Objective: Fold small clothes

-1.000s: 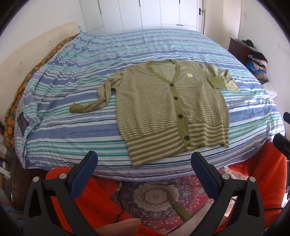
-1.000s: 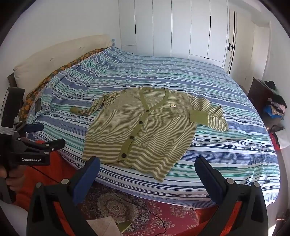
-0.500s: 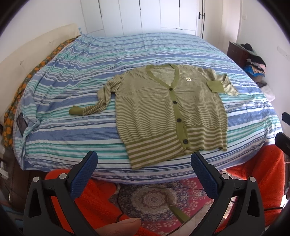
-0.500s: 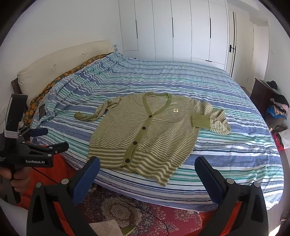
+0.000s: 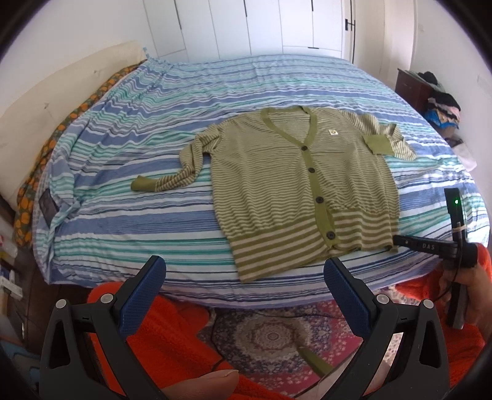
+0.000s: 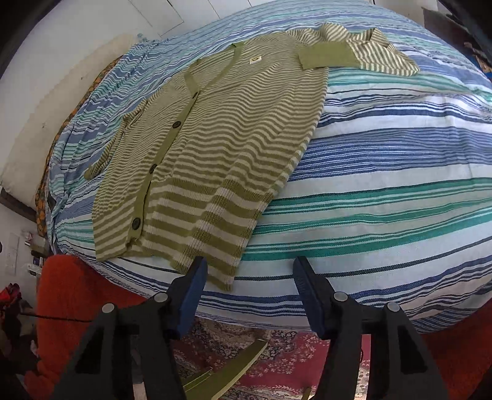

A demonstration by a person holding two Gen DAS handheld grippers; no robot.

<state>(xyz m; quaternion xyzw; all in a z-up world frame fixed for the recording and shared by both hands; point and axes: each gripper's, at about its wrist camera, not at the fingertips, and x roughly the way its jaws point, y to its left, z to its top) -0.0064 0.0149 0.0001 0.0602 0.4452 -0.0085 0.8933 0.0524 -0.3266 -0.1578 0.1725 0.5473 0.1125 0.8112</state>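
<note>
A green and cream striped cardigan [image 5: 301,184] lies flat and buttoned on the striped bed [image 5: 123,215], hem toward me. One sleeve trails out to the left [image 5: 166,181]; the other is folded over at the right shoulder [image 5: 384,141]. My left gripper [image 5: 244,274] is open and empty, held back from the bed's near edge. My right gripper [image 6: 249,270] is open and empty, close over the cardigan's near right hem corner [image 6: 221,270]; its body also shows at the right in the left wrist view [image 5: 455,246].
A patterned red rug [image 5: 270,335] and orange knit fabric [image 5: 172,332] lie below the bed edge. A cream headboard [image 5: 52,101] is at the left, white wardrobes [image 5: 246,27] behind, a dark cabinet with piled clothes [image 5: 430,89] at the right.
My right gripper has moved forward and down to the cardigan's near right hem corner and its jaws have narrowed. The left gripper has drifted only slightly.
</note>
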